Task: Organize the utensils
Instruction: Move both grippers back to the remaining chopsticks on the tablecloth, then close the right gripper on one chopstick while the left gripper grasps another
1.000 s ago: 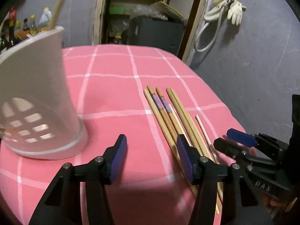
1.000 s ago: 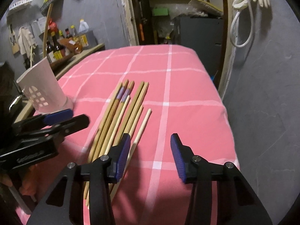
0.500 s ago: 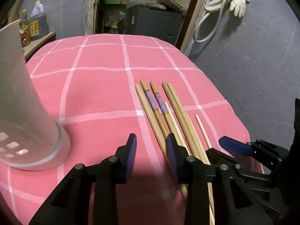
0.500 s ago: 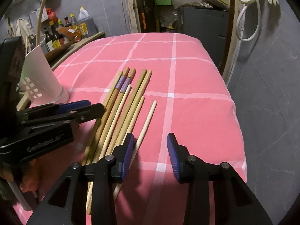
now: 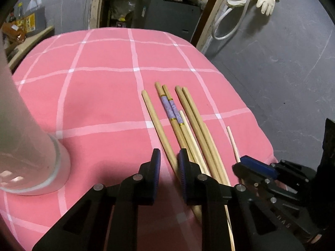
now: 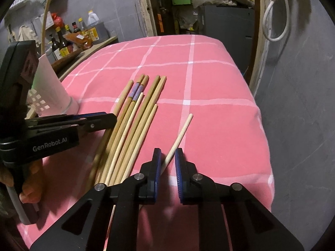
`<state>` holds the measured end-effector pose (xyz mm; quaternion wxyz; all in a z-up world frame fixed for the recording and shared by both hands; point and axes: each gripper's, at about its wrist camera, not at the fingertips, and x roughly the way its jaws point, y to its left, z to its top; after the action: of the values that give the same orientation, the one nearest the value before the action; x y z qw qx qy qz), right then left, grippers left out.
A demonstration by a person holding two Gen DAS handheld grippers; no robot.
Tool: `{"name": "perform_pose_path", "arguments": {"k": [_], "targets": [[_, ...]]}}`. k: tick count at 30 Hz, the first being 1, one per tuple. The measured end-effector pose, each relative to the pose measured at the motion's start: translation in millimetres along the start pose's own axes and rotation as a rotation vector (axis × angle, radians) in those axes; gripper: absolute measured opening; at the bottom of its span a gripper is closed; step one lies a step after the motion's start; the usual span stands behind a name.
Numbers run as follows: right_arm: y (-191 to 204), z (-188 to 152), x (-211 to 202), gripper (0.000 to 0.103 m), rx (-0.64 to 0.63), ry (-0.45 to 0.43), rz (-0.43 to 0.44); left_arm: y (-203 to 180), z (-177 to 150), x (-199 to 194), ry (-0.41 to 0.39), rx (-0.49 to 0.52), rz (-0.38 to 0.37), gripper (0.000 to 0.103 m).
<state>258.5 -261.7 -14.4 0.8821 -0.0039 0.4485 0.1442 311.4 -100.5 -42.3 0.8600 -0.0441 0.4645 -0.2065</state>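
Chopsticks (image 5: pixel 188 129) lay in a loose bundle on the pink checked counter (image 5: pixel 100 96); the left hand-held gripper (image 5: pixel 169 167) straddled the leftmost stick, pads narrowly apart; the right hand-held gripper (image 6: pixel 167 165) bracketed a pale stray stick (image 6: pixel 180 133), not quite pinching it; a white holder (image 6: pixel 52 92) stood to the left.

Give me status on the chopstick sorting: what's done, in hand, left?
Done: one stick seems to stand in the white holder. In hand: the left gripper has its jaws around the leftmost chopstick, the right gripper around the pale stray chopstick; neither looks fully clamped. Left: the rest of the bundle lies on the pink cloth.
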Motion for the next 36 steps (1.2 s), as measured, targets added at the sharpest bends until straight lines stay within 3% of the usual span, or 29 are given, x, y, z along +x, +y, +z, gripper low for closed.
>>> {"name": "perform_pose_path", "arguments": {"k": [10,16,26,31,36], "targets": [[-10,13,10,0.011,0.082,0.027,0.036,-5,9,6,0.026,-0.002,0.031,0.011],[-16,10,5,0.006,0.137,0.038,0.063,1,3,-1,0.054,-0.043,0.003,0.007],[-8,16,8,0.006,0.083,0.083,0.029,-1,-12,-12,0.077,-0.002,0.022,0.005],[-8,17,9,0.005,0.101,0.080,0.018,-3,-18,-16,0.051,-0.019,0.022,0.005],[-16,5,-4,0.003,0.187,0.024,0.096,-1,-28,-31,0.011,-0.028,-0.002,0.005]]}}
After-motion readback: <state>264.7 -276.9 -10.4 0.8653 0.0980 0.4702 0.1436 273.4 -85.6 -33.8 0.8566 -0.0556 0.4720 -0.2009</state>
